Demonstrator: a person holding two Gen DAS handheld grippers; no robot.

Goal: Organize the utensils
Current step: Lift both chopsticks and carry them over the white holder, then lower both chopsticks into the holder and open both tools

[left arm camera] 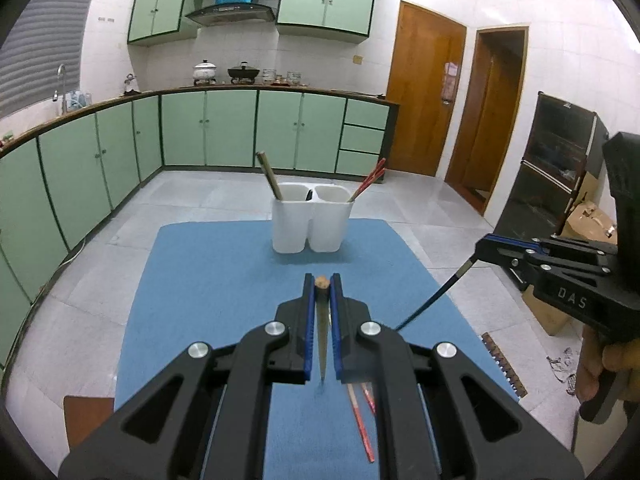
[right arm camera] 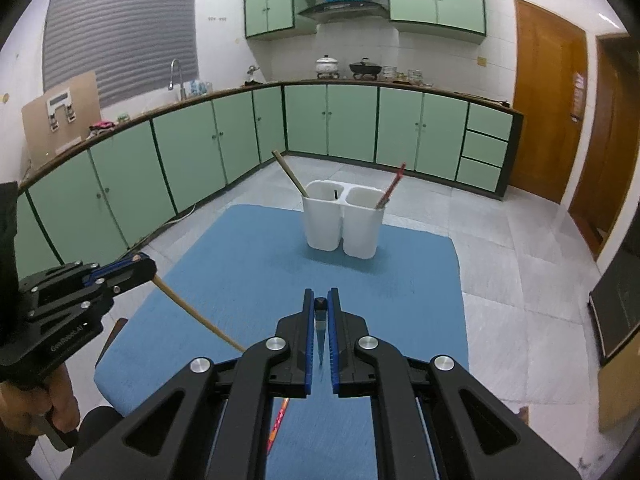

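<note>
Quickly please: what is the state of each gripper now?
Left gripper: closed, holding a wooden chopstick.
Right gripper: closed, holding a dark chopstick.

Holder (left arm camera: 312, 224): white plastic, smooth, slight sheen. Mat (left arm camera: 208, 280): blue cloth, matt, fine nap. Left gripper (left arm camera: 322, 280): matt black plastic, ribbed blue pads, shiny metal pins; wooden chopstick (left arm camera: 322, 320), bare grain at end. Dark chopstick (left arm camera: 436, 300): glossy. Floor (left arm camera: 192, 196): glossy tile.

Even indoor light, strong fisheye edge distortion
</note>
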